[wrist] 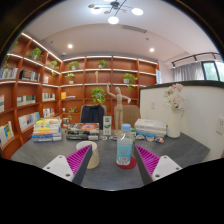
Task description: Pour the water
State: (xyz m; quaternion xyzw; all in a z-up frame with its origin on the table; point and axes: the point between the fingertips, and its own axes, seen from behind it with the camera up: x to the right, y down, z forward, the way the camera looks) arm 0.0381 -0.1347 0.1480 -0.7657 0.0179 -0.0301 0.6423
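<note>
**Bottle and cup wait on the grey table between our open fingers**

Wooden shelving (40,85) wraps the back and side walls of the room, stocked with books, potted plants and small objects, and round ceiling lights (112,12) glow overhead. We look along our gripper (112,160) across a dark grey table (185,150); its fingers stand apart, holding nothing, with the magenta pads (79,158) facing each other across a wide gap.

Just ahead of the fingers, within that gap, stands a clear water bottle (124,148) with a pale label, upright on what looks like a red coaster (125,162). To its side sits a light-coloured cup (89,153), close to the left finger's pad, though we cannot tell whether they touch. Bottle and cup stand apart, with bare tabletop between them.

Beyond them the table is crowded along its far edge: a stack of books (47,128) on one side, small boxes near the middle, and a flat white bundle (150,127) on the other. A wooden mannequin figure (119,105) stands behind these, near a dark chair (92,114). A white vase of pale flowers (175,110) rises at the right, before a white partition. Open tabletop lies to the right of the bottle, and the near edge of the table runs beneath the fingers
</note>
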